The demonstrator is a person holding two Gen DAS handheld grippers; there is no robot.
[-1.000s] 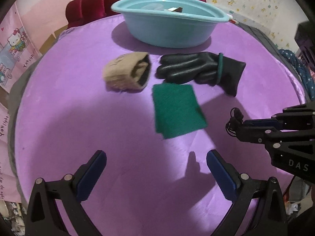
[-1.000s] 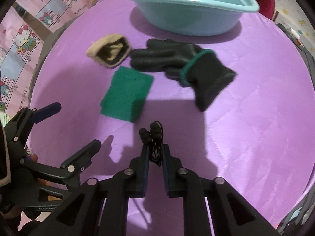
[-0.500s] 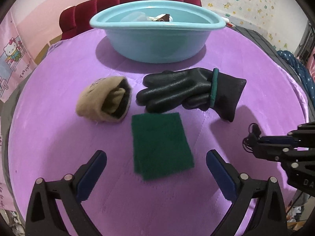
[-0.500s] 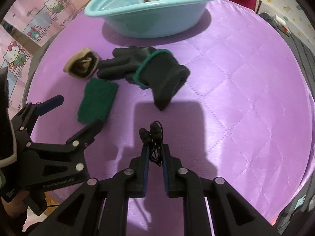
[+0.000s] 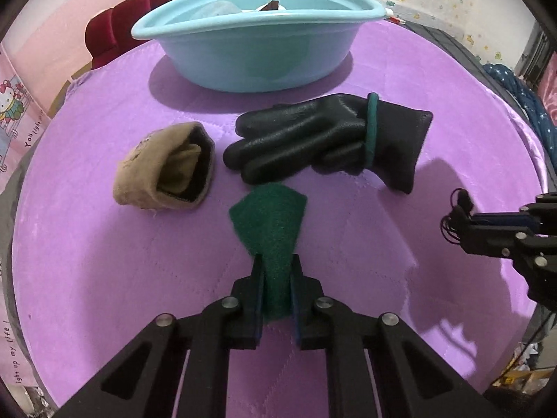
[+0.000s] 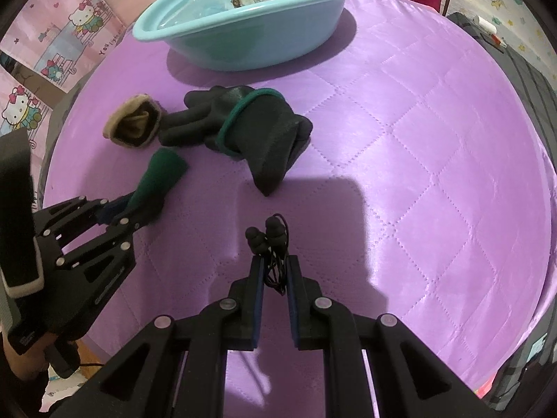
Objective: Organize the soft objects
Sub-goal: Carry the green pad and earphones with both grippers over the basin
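My left gripper pinches the near end of the one green scouring pad, its long axis running straight ahead toward the single teal basin beyond the table's middle. My right gripper, farther off, clamps one tangle of earphones; one black glove and one tan sock lie between.

- In front of my left gripper the black glove and tan sock block the way to the blue tub.
- The purple cover is bare on my right (lots of room).
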